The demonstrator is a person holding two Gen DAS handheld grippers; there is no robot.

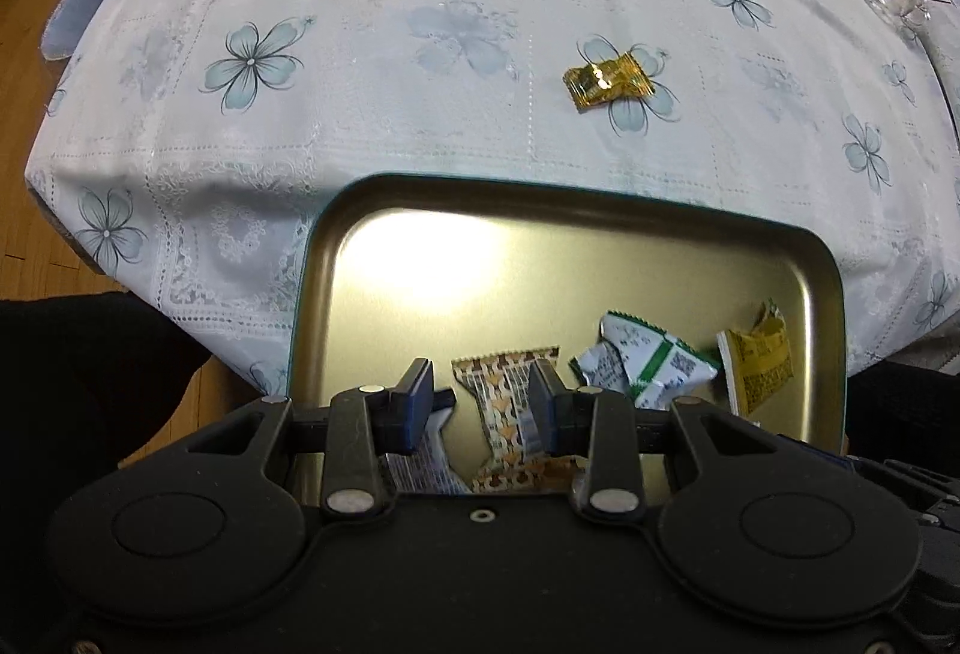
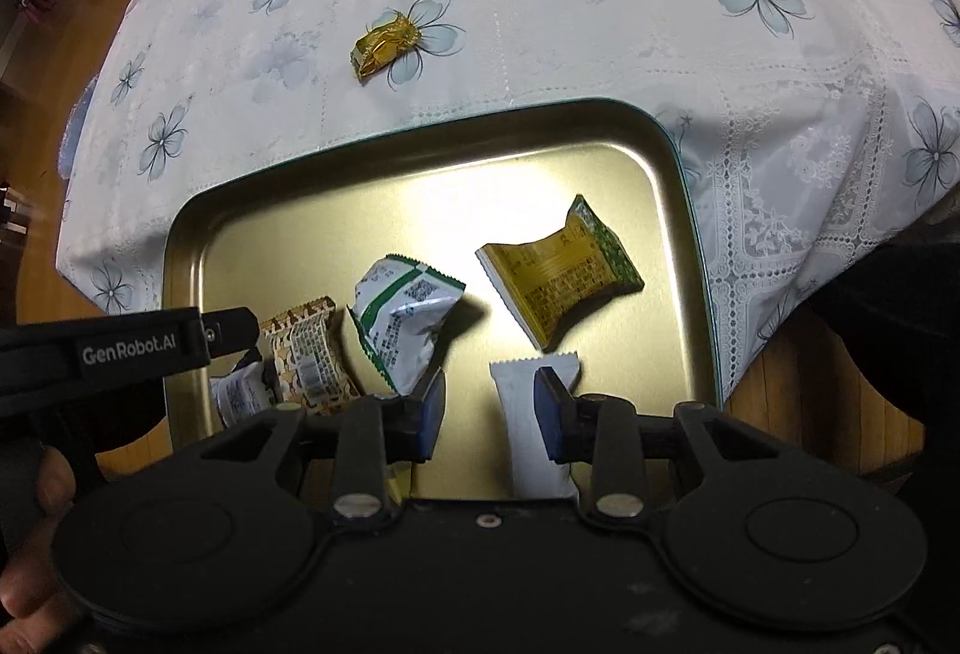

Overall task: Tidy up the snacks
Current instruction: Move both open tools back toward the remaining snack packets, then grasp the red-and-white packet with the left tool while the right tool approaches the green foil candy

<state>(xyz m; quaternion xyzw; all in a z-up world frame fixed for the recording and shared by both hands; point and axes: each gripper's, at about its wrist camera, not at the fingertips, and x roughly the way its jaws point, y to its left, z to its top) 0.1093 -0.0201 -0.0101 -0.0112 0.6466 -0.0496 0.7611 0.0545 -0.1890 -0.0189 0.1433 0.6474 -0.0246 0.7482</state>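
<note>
Snacks: gold metal tray holds green-white packet, yellow packet, white packet; right gripper part-open, grasping nothing; left gripper half-open, empty, arm lettered "GenRobot.AI".

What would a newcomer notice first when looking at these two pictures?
Probably the shiny gold tray at the near table edge, lit by a bright glare and holding several snack packets, among them a yellow packet and a green-and-white packet. Next, the two black grippers above it, the left gripper and the right gripper. Farther away, a gold candy lies alone on the flowered tablecloth.
</note>
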